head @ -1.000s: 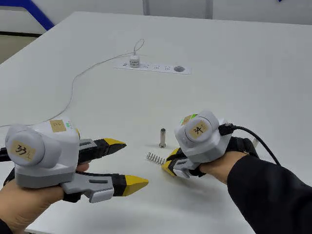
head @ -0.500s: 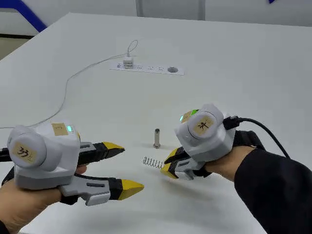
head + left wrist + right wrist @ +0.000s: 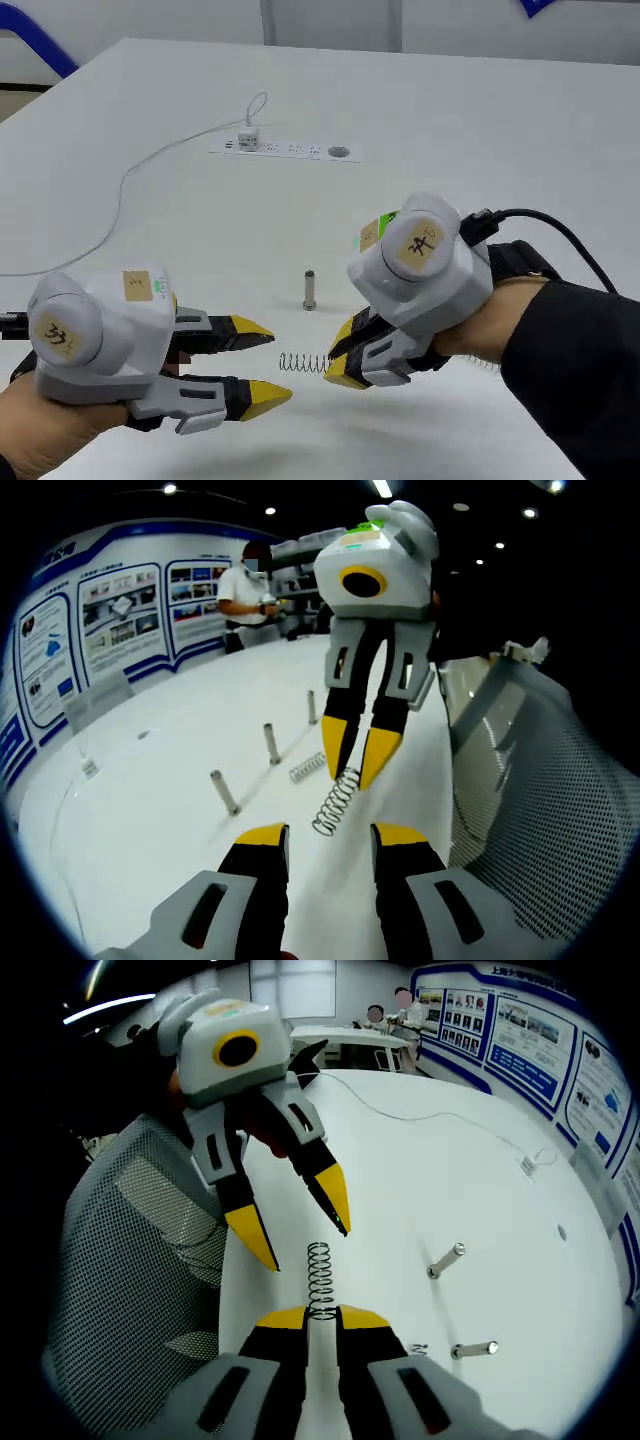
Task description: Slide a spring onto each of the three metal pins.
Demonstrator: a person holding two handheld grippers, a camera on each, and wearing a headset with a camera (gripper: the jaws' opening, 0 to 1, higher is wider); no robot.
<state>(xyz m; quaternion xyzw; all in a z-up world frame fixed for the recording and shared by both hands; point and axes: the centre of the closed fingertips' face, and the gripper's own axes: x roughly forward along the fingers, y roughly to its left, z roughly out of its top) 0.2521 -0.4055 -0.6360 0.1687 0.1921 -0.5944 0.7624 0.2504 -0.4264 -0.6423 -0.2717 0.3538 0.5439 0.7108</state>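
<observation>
Bright metal wire spring point(image 3: 303, 362), dull grey metal pin point(image 3: 309, 290), smooth matt white table point(image 3: 450, 130), white plastic power strip point(image 3: 290, 149).

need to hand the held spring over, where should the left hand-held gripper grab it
Take the spring by its free end, across the coils, coming straight on from the left. The right hand-held gripper is shut on the other end, so the free end points at the open left hand-held gripper.
</observation>
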